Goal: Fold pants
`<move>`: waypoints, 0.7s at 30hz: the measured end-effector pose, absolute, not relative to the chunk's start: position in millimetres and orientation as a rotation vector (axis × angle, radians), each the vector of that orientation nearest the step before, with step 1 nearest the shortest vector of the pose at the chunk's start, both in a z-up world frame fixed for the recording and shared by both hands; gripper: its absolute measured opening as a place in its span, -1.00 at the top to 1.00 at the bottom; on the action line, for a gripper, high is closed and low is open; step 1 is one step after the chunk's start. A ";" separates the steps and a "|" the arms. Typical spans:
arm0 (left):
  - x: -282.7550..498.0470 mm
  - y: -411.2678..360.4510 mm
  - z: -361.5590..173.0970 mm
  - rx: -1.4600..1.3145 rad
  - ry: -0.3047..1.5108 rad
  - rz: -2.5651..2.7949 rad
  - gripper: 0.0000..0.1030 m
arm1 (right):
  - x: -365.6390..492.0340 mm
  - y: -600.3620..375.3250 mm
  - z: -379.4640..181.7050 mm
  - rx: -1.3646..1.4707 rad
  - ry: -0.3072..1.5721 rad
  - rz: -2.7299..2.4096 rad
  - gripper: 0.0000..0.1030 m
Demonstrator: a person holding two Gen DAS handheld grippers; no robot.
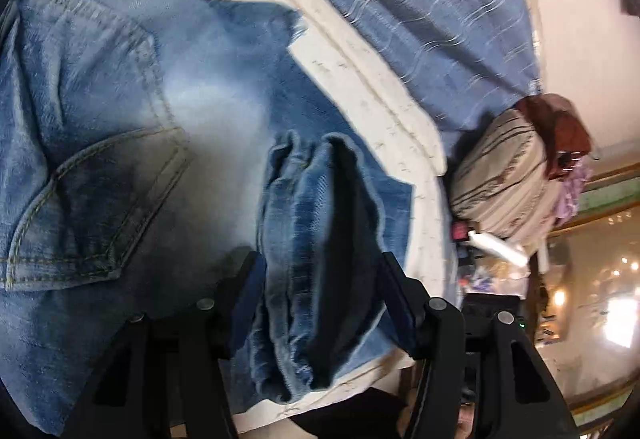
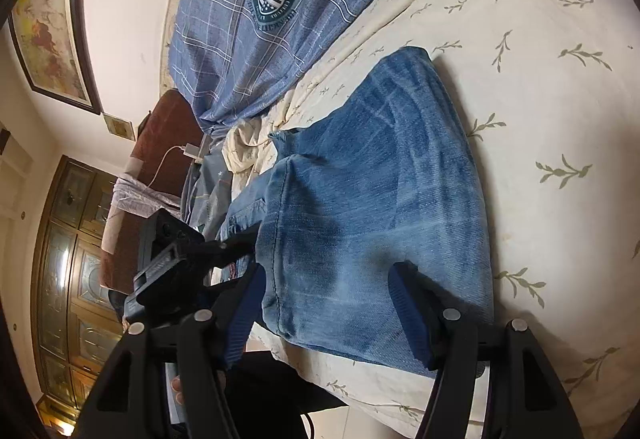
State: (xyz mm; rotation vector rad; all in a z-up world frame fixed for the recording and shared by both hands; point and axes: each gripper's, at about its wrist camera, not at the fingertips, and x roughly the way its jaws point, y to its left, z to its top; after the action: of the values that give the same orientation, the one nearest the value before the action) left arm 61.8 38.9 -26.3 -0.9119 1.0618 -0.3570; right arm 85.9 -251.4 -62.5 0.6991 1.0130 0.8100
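Observation:
Blue jeans lie on a cream leaf-print bed sheet. In the left wrist view a back pocket faces up at the left. A bunched fold of denim lies between the fingers of my left gripper, whose jaws stand apart and do not squeeze it. In the right wrist view the jeans stretch away as a flat folded panel. My right gripper is open and straddles the panel's near end: one finger is beside the seam edge, the other rests on the denim. The left gripper shows at the panel's left edge.
A blue plaid quilt with a round crest is heaped at the far side of the bed. A striped pillow lies beyond the bed edge. A wooden glass-front cabinet, a framed map and a white charger cable are at the left.

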 end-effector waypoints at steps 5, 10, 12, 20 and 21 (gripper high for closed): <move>60.5 39.3 -24.7 -0.914 1.033 -0.387 -0.21 | 86.3 -251.2 -62.8 0.696 1.013 0.810 -0.30; 71.4 27.2 -31.1 -0.845 1.082 -0.363 -0.29 | 86.0 -250.0 -61.9 0.691 1.013 0.809 -0.30; 72.8 25.4 -31.2 -0.841 1.089 -0.362 -0.31 | 85.4 -249.5 -61.5 0.685 1.011 0.809 -0.30; 78.5 13.6 -29.2 -0.674 1.126 -0.288 0.75 | 84.4 -245.7 -60.7 0.658 1.013 0.806 -0.30; 79.9 8.8 -24.6 -0.625 1.126 -0.279 0.77 | 83.6 -243.8 -60.1 0.651 1.012 0.804 -0.30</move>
State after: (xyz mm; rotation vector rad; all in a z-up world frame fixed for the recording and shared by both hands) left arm 79.9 8.8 -24.6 -0.6248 1.1257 -0.2791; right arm 83.6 -243.8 -60.1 0.6506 1.0120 0.8041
